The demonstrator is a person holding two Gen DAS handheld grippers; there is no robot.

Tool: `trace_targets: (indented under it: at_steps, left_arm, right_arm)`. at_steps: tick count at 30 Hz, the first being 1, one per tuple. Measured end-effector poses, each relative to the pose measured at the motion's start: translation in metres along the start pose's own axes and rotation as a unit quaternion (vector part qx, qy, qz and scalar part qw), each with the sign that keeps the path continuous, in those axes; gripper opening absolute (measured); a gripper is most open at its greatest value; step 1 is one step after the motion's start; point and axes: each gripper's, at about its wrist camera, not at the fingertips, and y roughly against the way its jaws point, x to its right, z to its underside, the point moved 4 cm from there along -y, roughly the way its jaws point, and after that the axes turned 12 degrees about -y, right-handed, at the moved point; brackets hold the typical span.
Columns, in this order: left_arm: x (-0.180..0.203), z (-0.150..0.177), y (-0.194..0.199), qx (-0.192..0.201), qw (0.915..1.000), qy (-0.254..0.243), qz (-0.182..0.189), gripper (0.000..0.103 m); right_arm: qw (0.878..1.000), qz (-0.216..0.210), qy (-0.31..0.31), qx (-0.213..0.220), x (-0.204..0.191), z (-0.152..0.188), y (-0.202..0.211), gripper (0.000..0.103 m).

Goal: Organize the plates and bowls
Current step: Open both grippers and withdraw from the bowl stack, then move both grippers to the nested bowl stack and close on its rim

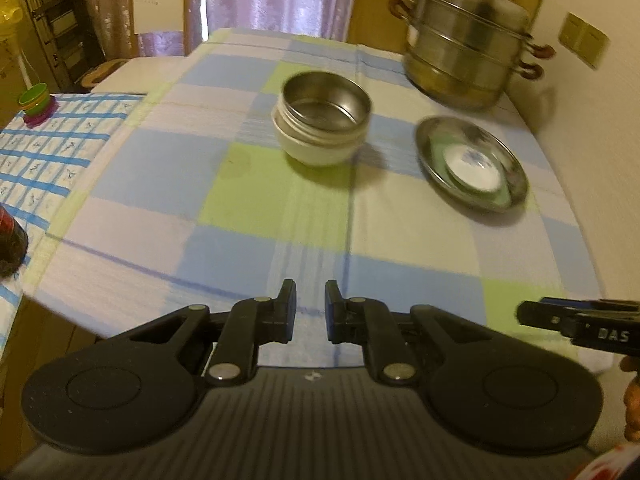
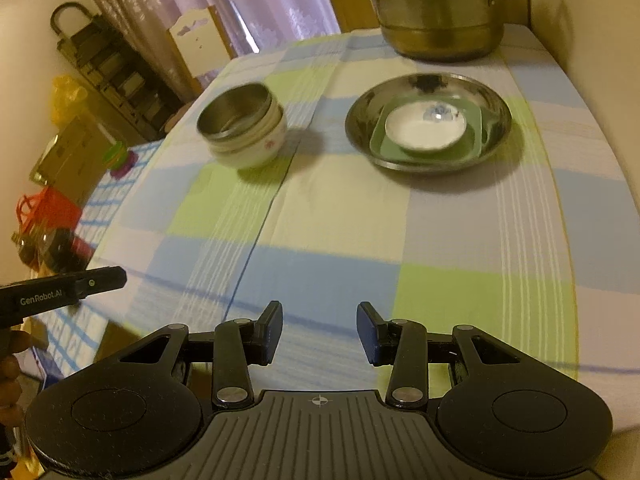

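Observation:
A steel bowl (image 1: 326,102) sits nested in a white bowl (image 1: 316,148) at the table's middle; the pair also shows in the right wrist view (image 2: 244,128). To its right a steel plate (image 1: 472,162) holds a green square dish (image 2: 472,140) and a small white saucer (image 2: 426,128) on top. My left gripper (image 1: 311,308) is open by a narrow gap, empty, near the front edge. My right gripper (image 2: 319,330) is open wider, empty, also near the front edge. Each gripper's tip shows in the other's view.
A tall steel steamer pot (image 1: 466,40) stands at the back right by the wall. The checked tablecloth (image 1: 240,200) covers the table. A lower blue-checked surface (image 1: 48,152) with stacked coloured cups (image 1: 34,108) lies to the left.

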Motion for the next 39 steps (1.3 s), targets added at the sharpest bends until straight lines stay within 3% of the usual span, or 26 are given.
trace_targets:
  at_steps: [7, 18, 31, 33, 35, 39]
  left_arm:
    - [-0.038, -0.053, -0.042, 0.015, 0.9998, 0.009, 0.014, 0.018]
    - [-0.067, -0.139, -0.108, 0.033, 0.9975, -0.026, 0.058, 0.022]
    - [-0.077, -0.169, -0.175, -0.001, 0.9947, -0.052, 0.088, 0.021]
    - [-0.078, -0.17, -0.18, -0.004, 0.9947, -0.056, 0.086, 0.019]
    - [-0.081, -0.17, -0.185, -0.011, 0.9946, -0.056, 0.087, 0.012]
    - [-0.085, -0.175, -0.191, -0.018, 0.9934, -0.056, 0.099, 0.012]
  right_arm:
    - [0.999, -0.02, -0.022, 0.04, -0.013, -0.054, -0.028, 0.042]
    - [0.995, -0.058, -0.035, 0.071, -0.06, -0.135, -0.102, 0.043]
    - [0.991, -0.081, -0.077, 0.07, -0.065, -0.163, -0.178, 0.042]
    - [0.991, -0.084, -0.083, 0.07, -0.064, -0.165, -0.183, 0.037]
    - [0.99, -0.092, -0.087, 0.066, -0.063, -0.168, -0.187, 0.022]
    - [0.99, -0.088, -0.097, 0.059, -0.065, -0.173, -0.191, 0.019]
